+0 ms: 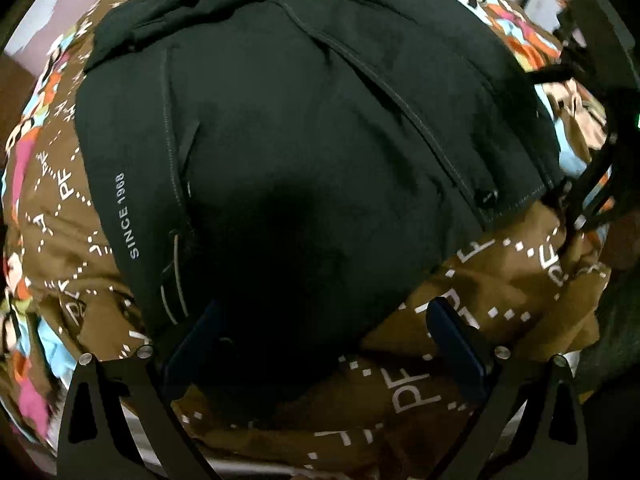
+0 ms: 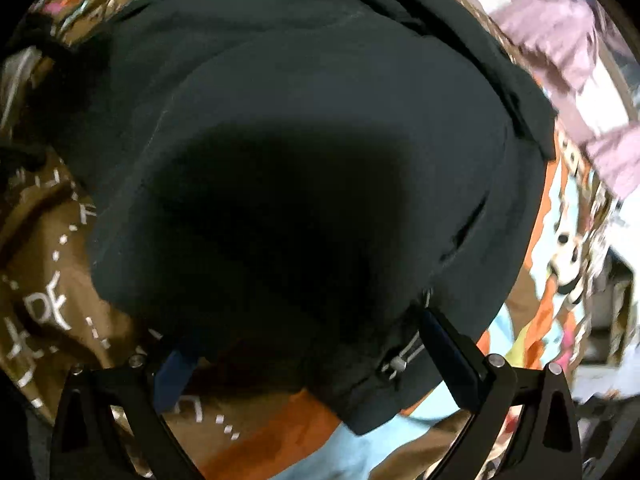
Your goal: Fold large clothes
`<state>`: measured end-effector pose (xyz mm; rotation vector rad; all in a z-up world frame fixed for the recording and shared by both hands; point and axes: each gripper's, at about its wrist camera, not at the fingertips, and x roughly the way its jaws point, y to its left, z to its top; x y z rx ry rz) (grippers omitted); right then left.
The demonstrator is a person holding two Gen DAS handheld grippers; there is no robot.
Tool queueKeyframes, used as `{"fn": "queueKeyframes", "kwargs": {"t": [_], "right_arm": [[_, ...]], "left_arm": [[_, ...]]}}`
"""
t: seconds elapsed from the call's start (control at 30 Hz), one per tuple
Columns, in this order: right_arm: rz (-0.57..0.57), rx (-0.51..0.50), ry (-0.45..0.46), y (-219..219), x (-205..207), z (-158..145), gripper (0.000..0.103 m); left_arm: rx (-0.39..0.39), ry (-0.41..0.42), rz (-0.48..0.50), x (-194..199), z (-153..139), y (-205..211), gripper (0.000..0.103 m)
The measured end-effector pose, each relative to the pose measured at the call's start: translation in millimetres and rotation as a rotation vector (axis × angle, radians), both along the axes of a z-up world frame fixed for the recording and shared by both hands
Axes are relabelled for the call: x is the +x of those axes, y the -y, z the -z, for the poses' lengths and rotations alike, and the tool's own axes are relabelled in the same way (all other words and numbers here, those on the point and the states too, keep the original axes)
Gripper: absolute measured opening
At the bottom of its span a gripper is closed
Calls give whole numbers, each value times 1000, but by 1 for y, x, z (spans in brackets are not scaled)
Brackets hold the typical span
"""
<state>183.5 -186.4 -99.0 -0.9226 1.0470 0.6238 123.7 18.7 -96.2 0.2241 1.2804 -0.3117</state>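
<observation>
**Dark jacket spread on patterned bedcover, 2 grippers poised at its hem**

A black jacket (image 1: 304, 128) printed "SINCE 1968" along one seam lies across a brown bedcover (image 1: 500, 280) marked with white dotted lines, "PF" lettering and bright patches of orange, pink and pale blue. The left gripper (image 1: 324, 336) stands wide open, its 2 blue-padded fingers (image 1: 456, 344) apart with the jacket's lower edge lying between them, nothing pinched. Seen from the right wrist, the right gripper (image 2: 304, 356) is likewise spread wide over the garment's corner, beside a drawcord toggle (image 2: 398, 364); it holds nothing. A lilac cloth (image 2: 560, 44) lies well beyond the jacket.
</observation>
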Motion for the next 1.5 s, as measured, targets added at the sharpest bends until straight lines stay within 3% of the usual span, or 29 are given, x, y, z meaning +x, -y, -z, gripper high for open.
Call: {"fn": "queueKeyframes", "kwargs": {"t": [0.17,0.27,0.47,0.63,0.8,0.9,1.07,1.2,1.5], "right_arm": [[-76,-57,135,-17,-10,7,103],[-28,8,173,-18,1,-13,102],[74,205,93,-29,26,-64,102],[244,403,-56,-42,45,-111,102],[302,473,-76,-46,64,-136,102],[290,466,-70,-43,68,-137,102],[259,405,-146,-29,62,-101,103],[261,337,-201,-18,58,-71,103],[272,368,-219,-16,56,-68,103]], "left_arm": [[-52,-10,-37,-2,-2,-7,100],[-60,18,-29,-7,-7,-7,100],[-130,75,40,-21,-23,-5,100],[-146,138,84,-31,-33,-6,100],[-75,156,42,-32,-15,-2,100],[-12,128,24,-29,-4,-7,100],[122,80,40,-24,17,-7,100],[177,70,36,-20,25,-8,101],[317,160,16,-17,43,-1,102]]}}
